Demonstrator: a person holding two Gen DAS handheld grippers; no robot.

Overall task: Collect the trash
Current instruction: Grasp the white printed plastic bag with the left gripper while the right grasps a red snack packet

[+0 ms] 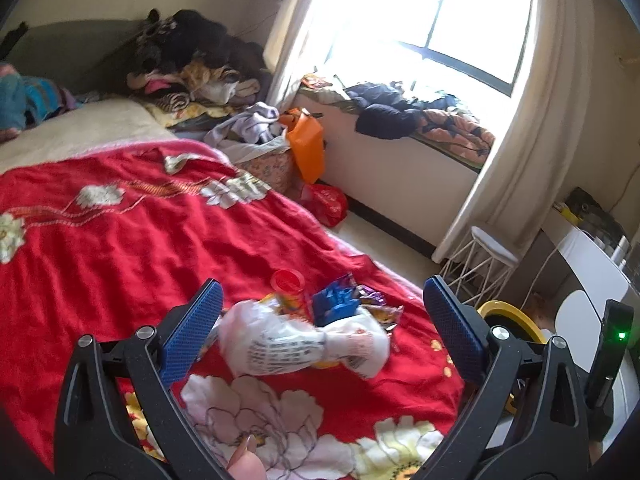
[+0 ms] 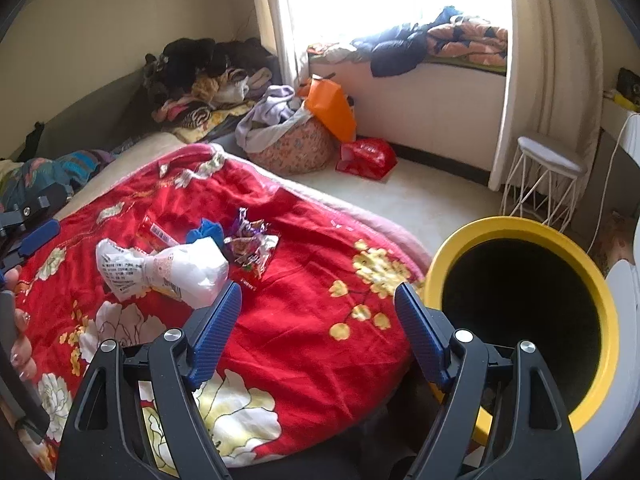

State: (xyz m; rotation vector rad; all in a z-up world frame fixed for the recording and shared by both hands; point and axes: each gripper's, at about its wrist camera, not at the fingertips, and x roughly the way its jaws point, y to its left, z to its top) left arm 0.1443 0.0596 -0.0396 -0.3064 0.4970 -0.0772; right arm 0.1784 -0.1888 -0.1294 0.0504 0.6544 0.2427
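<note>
left gripper: jaws wide, nothing between the pads | white bag: crumpled on red blanket, ahead of the jaws | red can, blue wrapper: just behind the bag | yellow bin: right, past bed edge | stool: by curtain

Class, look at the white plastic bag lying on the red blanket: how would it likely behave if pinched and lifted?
The white plastic bag looks thin and crumpled, so it would probably flop and deform. It is pinched in at its middle, so gripping there may hold best. Its glossy film could slip.
</note>
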